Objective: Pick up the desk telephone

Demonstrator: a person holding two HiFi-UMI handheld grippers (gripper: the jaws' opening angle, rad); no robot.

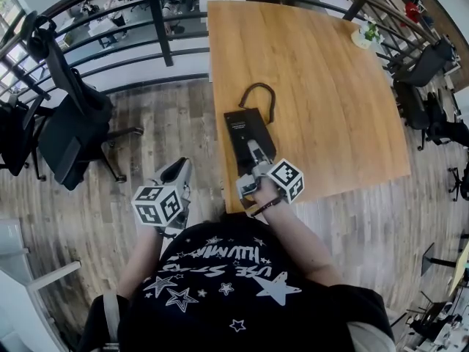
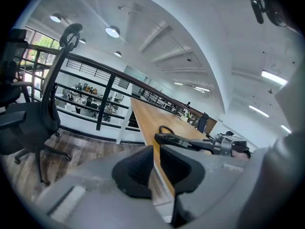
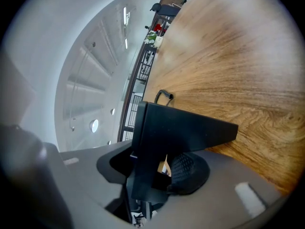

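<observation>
The desk telephone [image 1: 249,134], a black wedge-shaped set, lies near the front left corner of the wooden table [image 1: 330,86]. Its long axis runs away from me and its cord [image 1: 258,90] loops off the far end.

My right gripper [image 1: 253,178] has the phone's near end between its jaws. In the right gripper view the black body [image 3: 176,132] fills the gap and the ribbed pad [image 3: 190,168] sits against its lower edge, so I read this as a grip on the phone rather than a hover. The phone's base seems to rest flat on the wood, and I judge the lift not yet begun.

My left gripper [image 1: 176,173] hangs over the floor just left of the table edge. Its jaws are drawn together with nothing between them, and it is well apart from the phone.

The phone stretches straight ahead of the right gripper, in line with where the jaws point. All its length and weight lie beyond the grip, so I expect the far end to sag as it rises. An office chair [image 1: 69,123] stands off to the left.
</observation>
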